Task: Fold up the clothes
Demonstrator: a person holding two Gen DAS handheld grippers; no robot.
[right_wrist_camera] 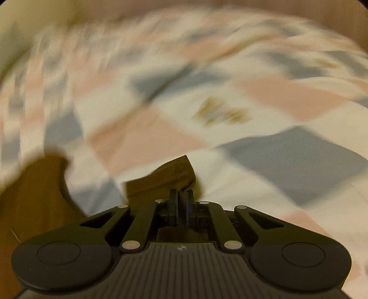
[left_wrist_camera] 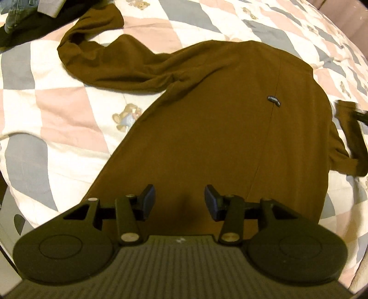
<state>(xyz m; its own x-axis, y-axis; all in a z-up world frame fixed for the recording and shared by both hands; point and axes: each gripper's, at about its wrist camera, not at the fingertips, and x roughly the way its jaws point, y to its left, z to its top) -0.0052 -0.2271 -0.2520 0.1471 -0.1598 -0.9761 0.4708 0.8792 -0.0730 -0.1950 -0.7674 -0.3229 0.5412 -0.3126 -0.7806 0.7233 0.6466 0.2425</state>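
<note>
Two tools are in play. Nearest the left wrist camera, the left tool hangs released, its jaws spread wide over the lower body of the brown garment, gripping nothing. In the right wrist view, the right tool is clenched on a folded end of the same garment, apparently a sleeve cuff (motion blur hides the finer detail).

The garment lies spread on a bed, over a patchwork quilt of pink, grey and white patches printed with teddy bears. One sleeve trails crumpled toward the far left; the other sits at the right edge, where the right tool meets it. Beyond, a heap of other clothes rests at the far corner.

Risks, as judged:
- The thin pinch may slip if the sleeve is swung quickly.
- With the body unpinned, pulling the sleeve may drag the whole garment askew.
- The far sleeve's creases may be trapped in the fold.

A small dark label sits on the back seam; its white lettering is too small to read.
</note>
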